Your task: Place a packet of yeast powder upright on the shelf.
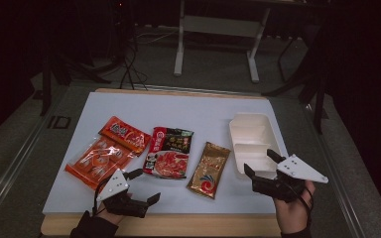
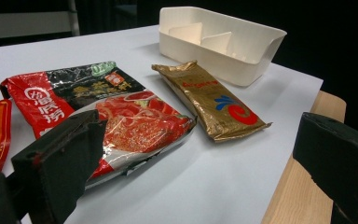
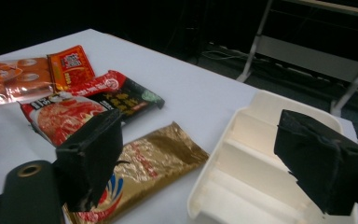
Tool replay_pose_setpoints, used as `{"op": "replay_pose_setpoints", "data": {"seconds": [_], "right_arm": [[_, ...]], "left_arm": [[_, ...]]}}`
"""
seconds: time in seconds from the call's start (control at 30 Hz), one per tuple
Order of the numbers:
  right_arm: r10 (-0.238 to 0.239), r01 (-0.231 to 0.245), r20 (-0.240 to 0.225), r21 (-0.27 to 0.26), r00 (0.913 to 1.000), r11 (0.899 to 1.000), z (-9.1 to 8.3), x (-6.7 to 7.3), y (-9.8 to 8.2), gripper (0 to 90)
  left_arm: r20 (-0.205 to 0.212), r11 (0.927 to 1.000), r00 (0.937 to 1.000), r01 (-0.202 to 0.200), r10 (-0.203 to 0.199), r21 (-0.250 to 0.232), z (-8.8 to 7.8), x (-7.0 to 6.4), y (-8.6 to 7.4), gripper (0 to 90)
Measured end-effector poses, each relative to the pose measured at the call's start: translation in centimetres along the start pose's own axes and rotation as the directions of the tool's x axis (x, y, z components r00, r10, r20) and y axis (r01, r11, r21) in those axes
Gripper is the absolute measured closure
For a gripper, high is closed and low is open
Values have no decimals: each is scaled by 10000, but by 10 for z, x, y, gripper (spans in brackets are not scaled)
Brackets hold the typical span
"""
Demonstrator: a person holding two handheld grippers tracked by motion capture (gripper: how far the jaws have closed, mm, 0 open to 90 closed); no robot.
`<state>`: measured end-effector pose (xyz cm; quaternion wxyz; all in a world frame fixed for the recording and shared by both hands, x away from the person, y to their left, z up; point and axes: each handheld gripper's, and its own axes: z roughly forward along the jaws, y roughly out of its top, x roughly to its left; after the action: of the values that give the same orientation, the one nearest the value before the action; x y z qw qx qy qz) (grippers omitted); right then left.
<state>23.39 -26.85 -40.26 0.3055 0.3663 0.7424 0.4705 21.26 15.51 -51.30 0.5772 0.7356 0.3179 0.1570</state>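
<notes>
Four snack packets lie in a row on the white mat [image 1: 188,111]: a clear orange packet [image 1: 95,161], an orange-red packet [image 1: 124,134], a red-and-black packet [image 1: 167,151] and a gold packet [image 1: 209,169]. A white divided tray [image 1: 252,124] stands empty at the right. My left gripper [image 1: 147,185] is open near the front edge, just in front of the red-and-black packet [image 2: 121,116], with the gold packet [image 2: 209,100] and the tray [image 2: 214,63] farther off. My right gripper [image 1: 260,162] is open over the tray's near end [image 3: 214,177], with the gold packet [image 3: 154,158] to its left.
The mat lies on a wooden tabletop whose bare front edge [image 1: 178,225] runs close under both hands. A white table frame [image 1: 216,29] and dark stands are on the floor beyond the far edge. Bare mat stretches behind the packets.
</notes>
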Motion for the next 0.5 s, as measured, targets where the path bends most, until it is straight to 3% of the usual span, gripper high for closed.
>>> {"op": "replay_pose_setpoints", "data": {"seconds": [0.23,0.5], "right_arm": [[-376,373,-196,-142,9991,9992,12,4,15,142],[-188,195,-660,97,9976,9998,30,2,25,115]], "left_arm": [[25,10000,10000,-14,14,25,0,0,0,19],[63,10000,10000,19,-19,2,0,-1,0,19]]}}
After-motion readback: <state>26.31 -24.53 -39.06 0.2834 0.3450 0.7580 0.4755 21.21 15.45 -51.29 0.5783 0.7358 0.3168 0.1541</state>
